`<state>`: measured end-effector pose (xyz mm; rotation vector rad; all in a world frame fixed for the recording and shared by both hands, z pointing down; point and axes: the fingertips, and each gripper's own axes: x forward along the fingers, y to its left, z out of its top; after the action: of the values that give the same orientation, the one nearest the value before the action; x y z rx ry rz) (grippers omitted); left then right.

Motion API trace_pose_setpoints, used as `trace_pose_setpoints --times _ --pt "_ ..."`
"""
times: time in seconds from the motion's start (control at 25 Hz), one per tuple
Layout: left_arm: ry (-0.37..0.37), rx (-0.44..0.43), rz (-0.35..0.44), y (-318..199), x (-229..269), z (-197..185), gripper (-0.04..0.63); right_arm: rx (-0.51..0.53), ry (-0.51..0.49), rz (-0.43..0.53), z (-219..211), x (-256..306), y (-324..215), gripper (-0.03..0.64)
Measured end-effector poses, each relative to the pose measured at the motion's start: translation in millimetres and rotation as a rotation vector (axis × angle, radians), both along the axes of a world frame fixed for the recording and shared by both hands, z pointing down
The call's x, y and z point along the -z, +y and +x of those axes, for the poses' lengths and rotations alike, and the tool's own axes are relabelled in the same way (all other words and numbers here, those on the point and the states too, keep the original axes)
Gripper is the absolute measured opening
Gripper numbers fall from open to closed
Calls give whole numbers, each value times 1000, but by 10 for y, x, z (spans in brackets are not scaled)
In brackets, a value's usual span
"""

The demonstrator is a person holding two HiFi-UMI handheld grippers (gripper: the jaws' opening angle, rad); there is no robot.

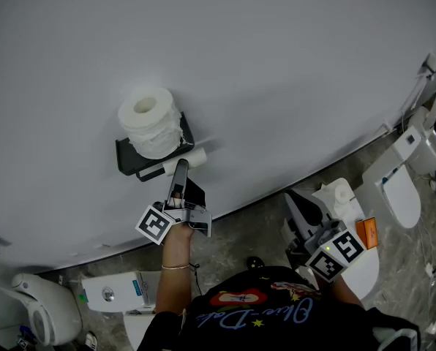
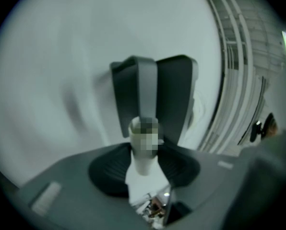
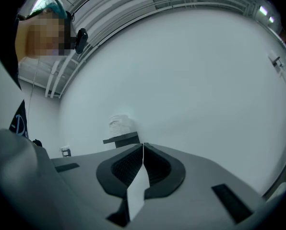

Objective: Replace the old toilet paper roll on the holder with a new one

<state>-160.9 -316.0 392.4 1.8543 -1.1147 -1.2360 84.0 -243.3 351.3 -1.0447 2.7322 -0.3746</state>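
Observation:
A black wall holder (image 1: 130,159) carries a full white paper roll (image 1: 153,123) upright on its top shelf. Below the shelf a bare white cardboard tube (image 1: 192,157) sticks out to the right. My left gripper (image 1: 180,168) reaches up to that tube. In the left gripper view the tube (image 2: 142,169) sits between the two dark pads, which press on it, in front of the holder (image 2: 155,95). My right gripper (image 1: 291,199) hangs lower right, away from the wall, shut with nothing in it. The right gripper view shows its jaws (image 3: 143,150) meeting, with the roll (image 3: 120,124) and holder (image 3: 123,140) far off.
A white toilet (image 1: 401,189) stands at the right by the wall, another toilet (image 1: 39,306) at the lower left, and a white tank (image 1: 119,291) beside it. A white fixture with an orange item (image 1: 368,232) lies under my right gripper. The floor is grey stone.

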Motion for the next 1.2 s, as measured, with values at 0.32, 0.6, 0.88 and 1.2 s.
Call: trace_pose_setpoints --times 0.32,0.6,0.88,1.2 --pt "-2 -150 3 -300 68 664 166 -110 4 -16 426 -39 26 12" --pt "-118 -197 -35 -146 -47 999 166 -120 9 -41 476 -91 72 12" --pt "-531 -38 -148 300 -403 653 166 -39 29 -76 202 -217 120 12" --pt "-959 168 -184 914 -347 217 166 73 47 -72 -270 -217 110 12"
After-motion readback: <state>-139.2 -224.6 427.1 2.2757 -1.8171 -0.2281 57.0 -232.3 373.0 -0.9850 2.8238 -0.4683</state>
